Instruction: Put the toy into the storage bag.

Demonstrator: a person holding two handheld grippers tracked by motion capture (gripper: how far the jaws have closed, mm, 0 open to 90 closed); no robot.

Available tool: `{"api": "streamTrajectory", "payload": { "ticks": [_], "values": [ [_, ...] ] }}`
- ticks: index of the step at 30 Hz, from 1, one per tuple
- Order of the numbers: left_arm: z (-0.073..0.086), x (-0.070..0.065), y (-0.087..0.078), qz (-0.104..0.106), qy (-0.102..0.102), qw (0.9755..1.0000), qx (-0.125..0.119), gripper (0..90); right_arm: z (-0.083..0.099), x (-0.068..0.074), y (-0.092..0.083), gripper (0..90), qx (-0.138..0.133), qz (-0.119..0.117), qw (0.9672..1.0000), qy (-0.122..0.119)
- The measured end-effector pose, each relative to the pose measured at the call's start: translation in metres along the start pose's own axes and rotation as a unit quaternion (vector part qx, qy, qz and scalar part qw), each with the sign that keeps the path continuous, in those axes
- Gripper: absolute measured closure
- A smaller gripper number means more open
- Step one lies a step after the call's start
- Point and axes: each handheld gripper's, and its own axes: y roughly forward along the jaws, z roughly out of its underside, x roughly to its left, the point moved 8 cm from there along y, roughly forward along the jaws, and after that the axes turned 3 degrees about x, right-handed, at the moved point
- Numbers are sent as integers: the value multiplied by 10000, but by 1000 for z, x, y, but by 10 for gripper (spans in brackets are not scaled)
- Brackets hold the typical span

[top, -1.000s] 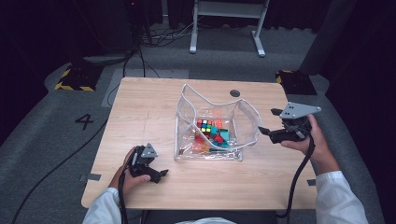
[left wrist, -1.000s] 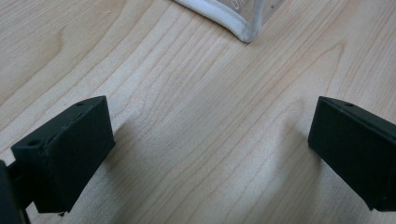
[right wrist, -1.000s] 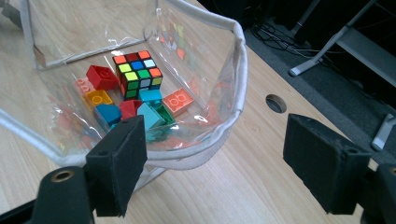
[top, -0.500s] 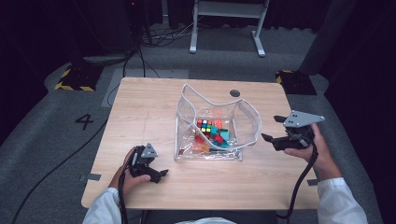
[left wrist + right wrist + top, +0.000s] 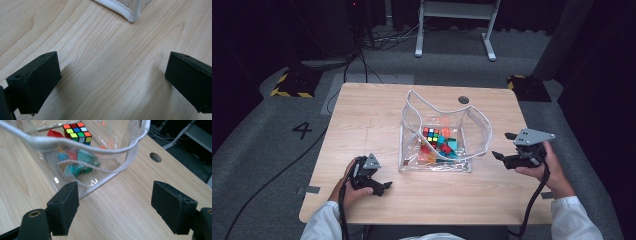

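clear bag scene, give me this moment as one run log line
left tool: open, empty, on table | right tool: open, empty, beside clear bag | bag: upright, open, holds puzzle cube and toys

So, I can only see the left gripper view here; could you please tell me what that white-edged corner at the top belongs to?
Observer: It is a corner of a clear plastic bag with white trim, standing open on the table.
Operator: Thank you. Is anything inside it?
Observer: Yes, a colourful puzzle cube and some red and teal pieces.
Operator: And where is the right hand-held gripper, please?
Observer: The right hand-held gripper is beside the bag's right side, jaws open, holding nothing.
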Motion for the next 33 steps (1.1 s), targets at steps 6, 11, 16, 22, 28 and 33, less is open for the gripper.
{"api": "streamTrajectory", "payload": {
  "ticks": [6, 11, 16, 22, 28, 33],
  "values": [
    [0, 0, 0, -1, 1, 10000, 0, 3, 12, 5, 5, 228, 151, 37, 9999, -50],
    [0, 0, 0, 5, -2, 10000, -1, 3, 22, 7, 11, 230, 223, 57, 9997, -17],
    [0, 0, 0, 17, -4, 10000, 7, 3, 34, 8, 17, 229, 297, 2, 9995, 60],
    [0, 0, 0, 8, -2, 10000, 4, 3, 49, 9, 25, 228, 380, -56, 9992, 138],
    [0, 0, 0, 12, -2, 10000, 8, 3, 62, 12, 30, 225, 497, -99, 9986, 159],
    [0, 0, 0, 4, -1, 10000, 0, 3, 73, 14, 35, 223, 595, -116, 9979, 220]
  ]
}}
